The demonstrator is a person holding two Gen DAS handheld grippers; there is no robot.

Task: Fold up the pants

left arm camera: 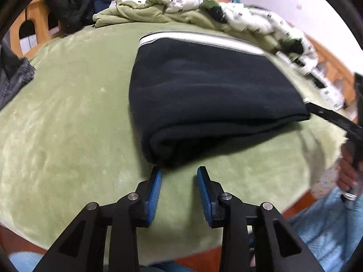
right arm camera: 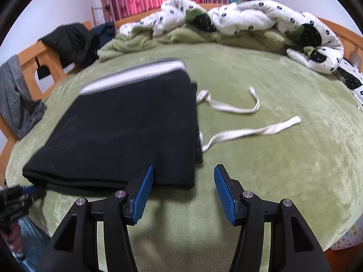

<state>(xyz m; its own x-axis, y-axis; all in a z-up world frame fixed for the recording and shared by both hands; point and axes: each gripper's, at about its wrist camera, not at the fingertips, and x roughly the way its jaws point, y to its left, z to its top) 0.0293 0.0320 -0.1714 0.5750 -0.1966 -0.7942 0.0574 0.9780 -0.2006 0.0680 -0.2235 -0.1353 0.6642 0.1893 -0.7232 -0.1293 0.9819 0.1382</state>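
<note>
Black pants (left arm camera: 211, 95) lie folded into a thick rectangle on the green bed cover (left arm camera: 68, 124), with a white and grey waistband at the far edge. My left gripper (left arm camera: 179, 172) is open and empty just in front of the near folded corner. In the right wrist view the pants (right arm camera: 127, 133) lie left of centre, and their white drawstrings (right arm camera: 247, 133) trail loose to the right. My right gripper (right arm camera: 183, 170) is open and empty, its left finger at the pants' near right edge. The right gripper also shows in the left wrist view (left arm camera: 335, 117), at the pants' right corner.
A white patterned duvet (right arm camera: 249, 15) and a green blanket are heaped along the far side of the bed. Dark clothes (right arm camera: 72, 43) hang on the wooden bed frame at the left, and a grey garment (right arm camera: 18, 99) drapes beside them. Pink curtains hang behind.
</note>
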